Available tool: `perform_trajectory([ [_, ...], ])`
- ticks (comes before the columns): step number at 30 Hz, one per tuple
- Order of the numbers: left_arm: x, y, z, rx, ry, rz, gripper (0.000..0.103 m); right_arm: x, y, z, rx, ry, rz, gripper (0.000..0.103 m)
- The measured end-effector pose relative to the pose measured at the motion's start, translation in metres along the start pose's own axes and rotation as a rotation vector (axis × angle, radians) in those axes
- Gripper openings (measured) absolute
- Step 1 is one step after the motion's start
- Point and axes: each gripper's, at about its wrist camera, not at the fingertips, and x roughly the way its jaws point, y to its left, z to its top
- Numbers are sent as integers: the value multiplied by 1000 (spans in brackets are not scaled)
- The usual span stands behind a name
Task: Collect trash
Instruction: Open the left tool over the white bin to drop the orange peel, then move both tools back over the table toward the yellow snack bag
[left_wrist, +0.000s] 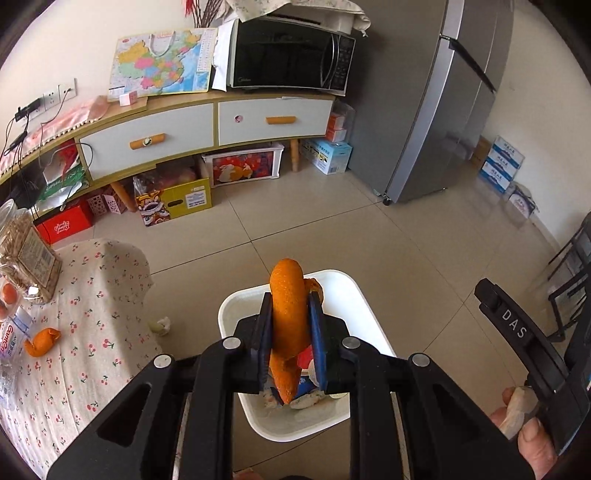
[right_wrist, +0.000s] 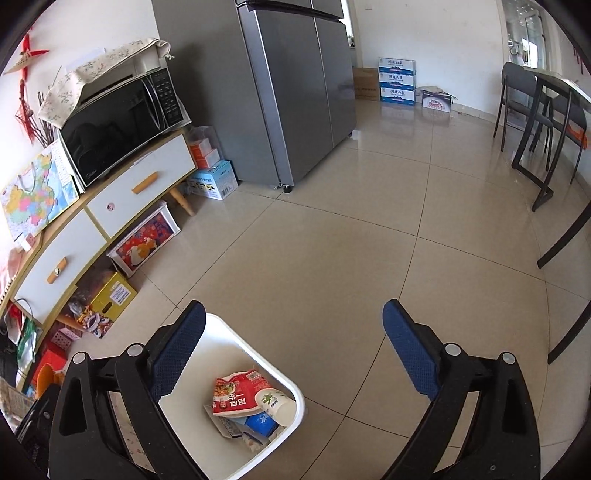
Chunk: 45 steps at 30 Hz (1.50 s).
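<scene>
My left gripper (left_wrist: 290, 297) is shut on a curled strip of orange peel (left_wrist: 286, 310), which stands up between the blue pads. It hangs over a white bin (left_wrist: 356, 295) on the floor. In the right wrist view the bin (right_wrist: 258, 354) holds a red snack packet (right_wrist: 236, 393), a white cup (right_wrist: 277, 404) and other wrappers. My right gripper (right_wrist: 293, 308) is open wide with nothing between its fingers, above the bin's right side. A second orange peel (left_wrist: 42, 341) lies on the cherry-print tablecloth (left_wrist: 92, 295). A crumpled tissue (left_wrist: 160, 325) lies on the floor by the table.
A jar (left_wrist: 26, 251) and a plastic bottle (left_wrist: 14, 339) stand on the table at the left. Behind are a low cabinet (left_wrist: 207, 122) with a microwave (left_wrist: 291, 55), boxes beneath it, and a grey fridge (left_wrist: 436, 110). Black chairs (right_wrist: 535, 122) stand at the far right.
</scene>
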Motion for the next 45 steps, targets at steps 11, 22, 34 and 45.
perform_trajectory([
  [11,15,-15,-3,19,28,16,67,-5,-4,3,-10,-27,-34,96],
  [22,-22,48,-22,-81,-36,249,86,-34,49,-18,-206,-71,4,96],
  [34,-55,137,-41,-183,-31,371,86,-66,125,-55,-388,-80,118,96],
  [45,-78,211,-64,-266,-8,471,86,-97,196,-107,-541,-80,221,96],
])
